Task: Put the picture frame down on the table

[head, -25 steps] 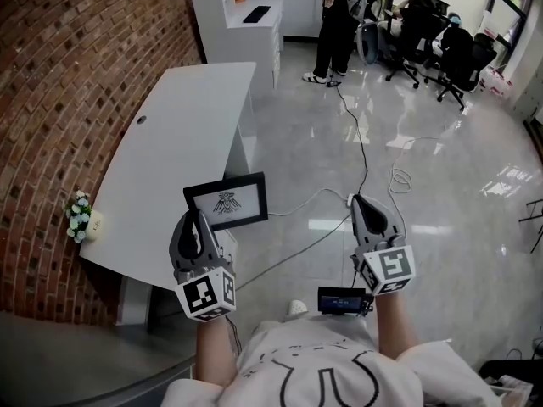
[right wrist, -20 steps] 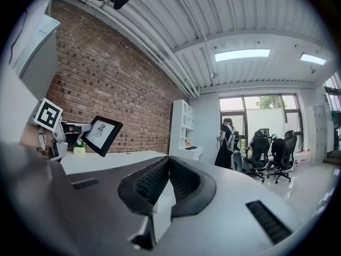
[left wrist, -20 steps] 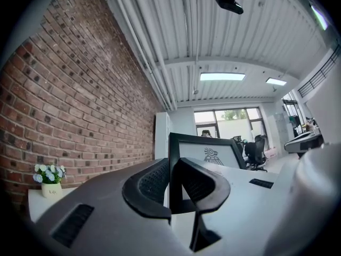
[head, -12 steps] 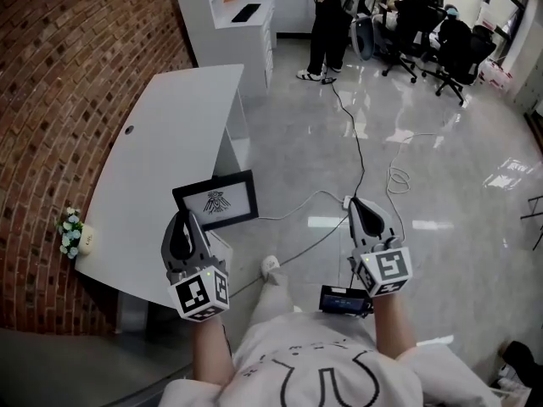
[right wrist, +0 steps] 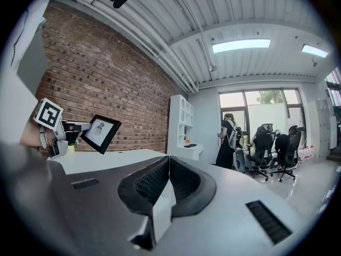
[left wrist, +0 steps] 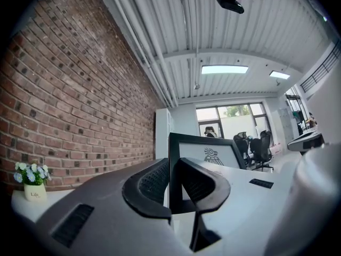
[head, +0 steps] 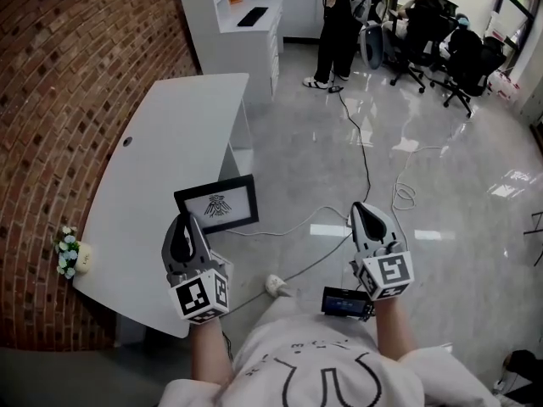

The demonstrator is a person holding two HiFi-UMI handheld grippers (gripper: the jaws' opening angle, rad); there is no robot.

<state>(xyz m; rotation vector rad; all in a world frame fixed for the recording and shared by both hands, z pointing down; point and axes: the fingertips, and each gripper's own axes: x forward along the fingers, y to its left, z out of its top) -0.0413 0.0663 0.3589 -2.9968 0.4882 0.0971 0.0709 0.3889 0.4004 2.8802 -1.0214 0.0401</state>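
The left gripper point(head: 187, 227) is clamped on the left edge of the picture frame point(head: 217, 203), its jaws pinching the black border with no gap. In the head view the frame sits at the gripper's 1 o'clock, over the right-hand edge of the white table point(head: 161, 134), partly above the grey floor. The right gripper point(head: 371, 220) hangs well apart at 3 o'clock of the left one, jaws pressed together on nothing.

On the table, a small pot of flowers point(head: 66, 253) stands at the far left edge, at 9 o'clock from the frame and well clear of it; the rest of the top lies bare along the brick wall point(head: 68, 66). A cable point(head: 365, 155) runs over the floor at the frame's 3 o'clock. Toward 1 o'clock a person point(head: 339, 24) stands by office chairs point(head: 441, 36), beside a white cabinet point(head: 246, 28).

The left gripper view shows the pinch itself: the frame point(left wrist: 205, 152) stands upright between the jaws, print facing the camera. The right gripper view alone shows height: the frame point(right wrist: 100, 132) is tilted and held up off the table point(right wrist: 106, 161).
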